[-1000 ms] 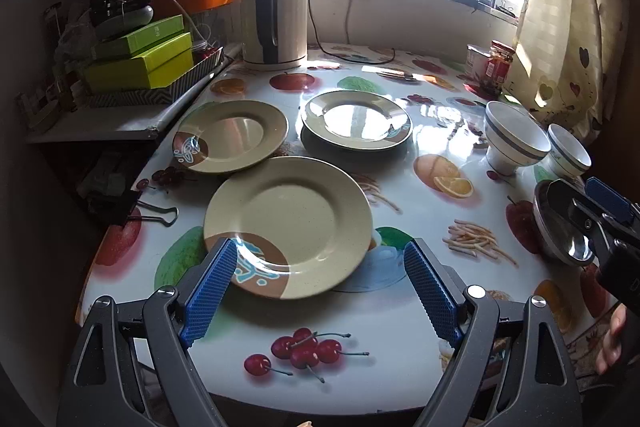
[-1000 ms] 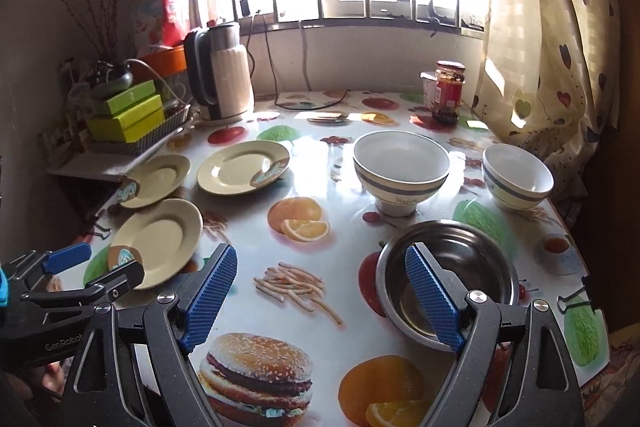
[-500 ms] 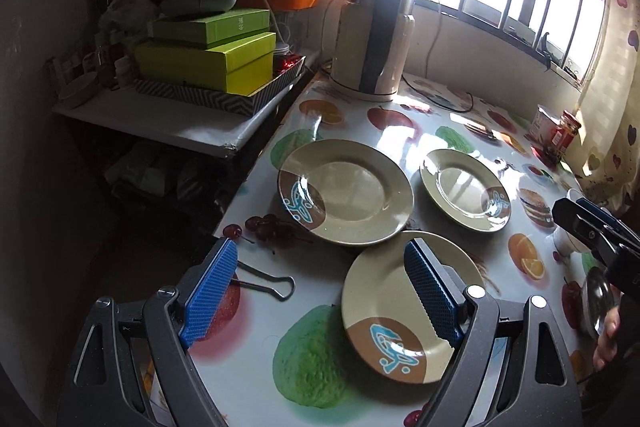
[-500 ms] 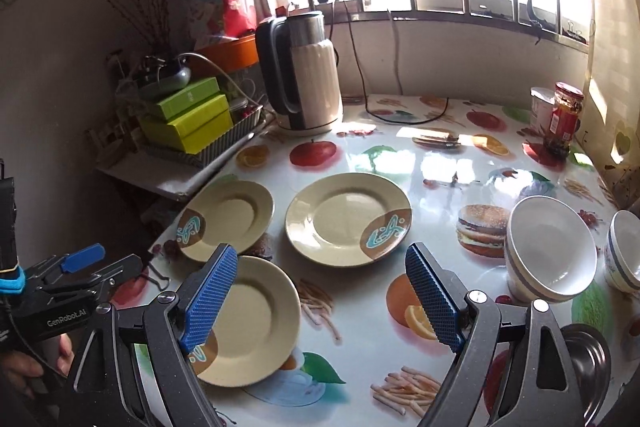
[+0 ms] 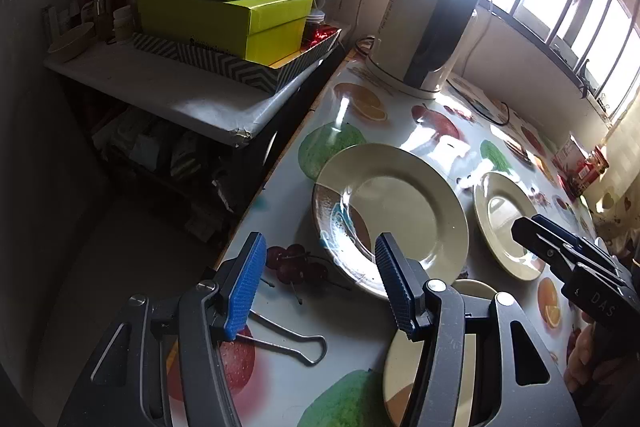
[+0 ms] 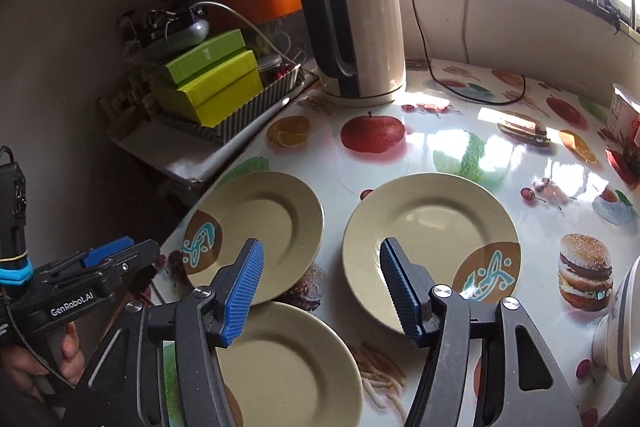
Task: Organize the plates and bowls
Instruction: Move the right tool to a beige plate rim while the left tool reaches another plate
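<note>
My left gripper (image 5: pixel 320 287) and right gripper (image 6: pixel 320 287): jaws have just been closing, both still parted, nothing between the pads. Nearest plate (image 6: pixel 288 363) lies under my right gripper on the table (image 6: pixel 440 143). Beyond it, left plate (image 6: pixel 260 227) near the table edge and right plate (image 6: pixel 432 239), apart from each other. A bowl (image 6: pixel 624 327) at the right rim. Farthest, kettle (image 6: pixel 360 27) by the window.

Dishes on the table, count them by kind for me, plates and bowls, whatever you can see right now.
Plates: 3, far left, far right, nearest
Bowls: 1, at the right edge, partly cut off
Total: 4
</note>
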